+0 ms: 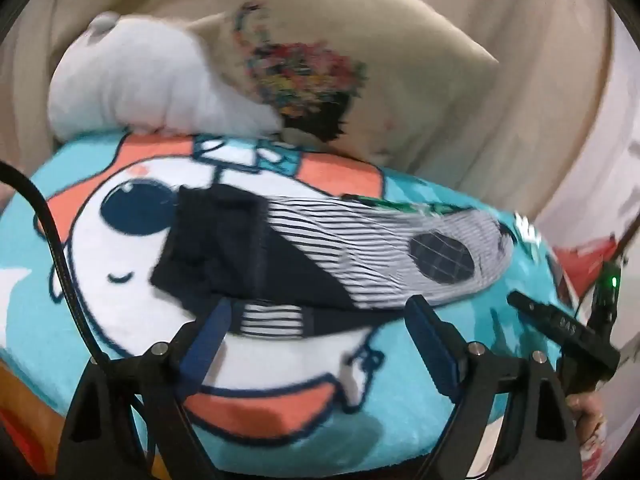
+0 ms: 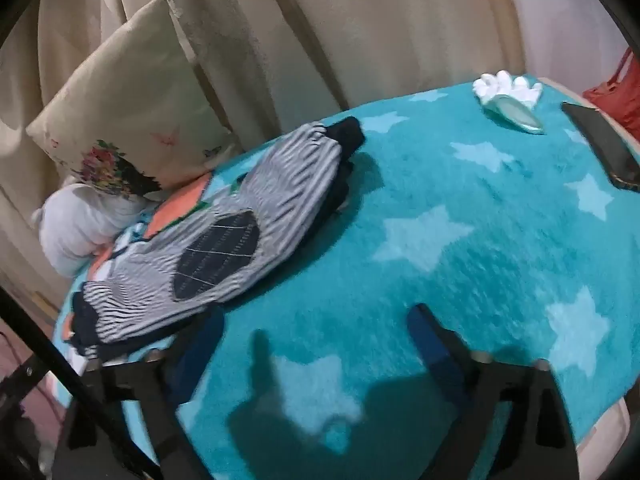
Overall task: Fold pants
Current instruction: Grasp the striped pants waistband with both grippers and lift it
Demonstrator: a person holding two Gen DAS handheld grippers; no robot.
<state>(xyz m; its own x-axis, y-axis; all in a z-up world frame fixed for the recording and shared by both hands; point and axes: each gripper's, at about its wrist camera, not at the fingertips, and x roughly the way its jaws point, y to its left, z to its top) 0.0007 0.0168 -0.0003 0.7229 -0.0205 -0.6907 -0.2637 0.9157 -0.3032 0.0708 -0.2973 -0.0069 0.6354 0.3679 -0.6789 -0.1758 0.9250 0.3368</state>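
The striped pants (image 1: 320,248) lie on the teal cartoon blanket (image 1: 280,412), already doubled lengthwise by the look of it, dark waistband end toward the left gripper (image 1: 316,320) and the dark cuffs far off near the curtain. The left gripper hovers just short of the waistband, fingers spread wide, nothing between them. The right gripper (image 2: 316,332) sits beside the middle of the garment, its fingers wide apart too and gripping nothing, its left finger close against the fabric's edge. The likely next move is a crosswise fold, and to do it cleanly each gripper should pinch both layers at a corner of one end, lift only slightly, and carry that end over evenly so the edges meet without dragging the fluffy blanket along. Now the views split: the left wrist camera shows the waistband, the ribbed stripe below it and the right gripper's black body at the frame's edge; the right wrist camera alone reveals the cuffs (image 2: 348,136), the quilted knee patch (image 2: 216,252) head-on, a white glove (image 2: 508,88) and a dark phone (image 2: 600,144) across the blanket.
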